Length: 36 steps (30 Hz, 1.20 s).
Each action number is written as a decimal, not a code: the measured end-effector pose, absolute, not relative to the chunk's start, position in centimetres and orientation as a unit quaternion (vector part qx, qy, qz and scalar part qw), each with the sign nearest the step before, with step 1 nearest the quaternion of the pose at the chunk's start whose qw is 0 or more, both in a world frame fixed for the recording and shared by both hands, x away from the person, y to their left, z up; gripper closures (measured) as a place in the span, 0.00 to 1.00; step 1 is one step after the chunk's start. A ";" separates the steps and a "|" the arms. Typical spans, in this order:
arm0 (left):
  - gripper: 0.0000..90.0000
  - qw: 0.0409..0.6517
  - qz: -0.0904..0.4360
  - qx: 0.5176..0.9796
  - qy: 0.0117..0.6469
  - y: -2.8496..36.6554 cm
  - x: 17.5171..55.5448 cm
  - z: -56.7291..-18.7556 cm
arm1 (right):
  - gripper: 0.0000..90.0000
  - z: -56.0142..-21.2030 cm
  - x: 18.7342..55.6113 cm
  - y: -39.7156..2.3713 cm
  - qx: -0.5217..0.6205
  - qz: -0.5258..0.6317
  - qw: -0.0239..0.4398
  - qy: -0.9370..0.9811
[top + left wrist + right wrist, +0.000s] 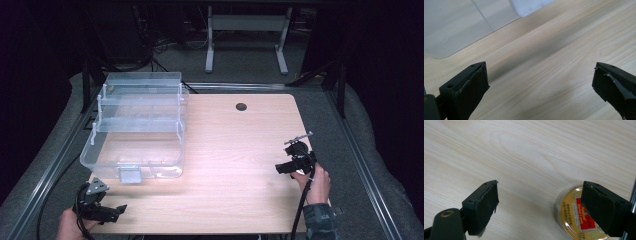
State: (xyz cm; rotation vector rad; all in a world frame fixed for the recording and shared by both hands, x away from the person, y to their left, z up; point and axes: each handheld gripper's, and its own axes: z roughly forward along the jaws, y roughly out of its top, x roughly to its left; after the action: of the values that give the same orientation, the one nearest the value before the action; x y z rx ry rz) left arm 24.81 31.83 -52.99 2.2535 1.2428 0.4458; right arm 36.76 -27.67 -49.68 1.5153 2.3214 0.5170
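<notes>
Fingers of the right gripper (540, 207) stand wide apart over bare wood, gripping nothing — the round tin (576, 216) with its yellow and red label lies on the table (235, 165) just beside the right-hand finger (604, 207), partly hidden behind it. Whether that finger touches the tin cannot be told. In the high view the right gripper (286, 168) sits near the table's right edge, held by the right hand (314, 181), well apart from the clear plastic box.

Fingers of the left gripper (540, 85) are likewise spread wide and hold nothing, with plain wood between them. That gripper (116, 210) hangs at the table's near left corner in the left hand (70, 226), just in front of the clear plastic box (135, 125).

Farther off, the box takes up the table's left side — open, its stepped see-through trays raised toward the far edge. A small dark hole (241, 106) marks the table near that far edge.
</notes>
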 end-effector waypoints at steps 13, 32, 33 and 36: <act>0.00 0.261 0.165 0.835 0.454 31.6 24.7 -52.1 | 0.16 -49.6 36.5 -25.7 0.508 0.193 0.143 0.827; 0.00 0.274 0.177 0.837 0.440 32.1 25.9 -48.1 | 0.17 -50.7 36.5 -23.5 0.483 0.199 0.128 0.843; 0.00 0.274 0.180 0.836 0.440 32.1 25.9 -47.9 | 0.17 -50.5 36.4 -23.4 0.483 0.199 0.128 0.843; 0.00 0.281 0.183 0.834 0.438 32.3 26.3 -47.0 | 0.17 -50.4 36.3 -23.1 0.478 0.206 0.125 0.844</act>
State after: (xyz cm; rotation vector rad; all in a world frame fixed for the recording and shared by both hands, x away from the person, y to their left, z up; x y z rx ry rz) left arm 26.35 32.30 -47.03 2.2360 1.1738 0.4913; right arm 36.33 -23.14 -50.44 1.3943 2.4611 0.5997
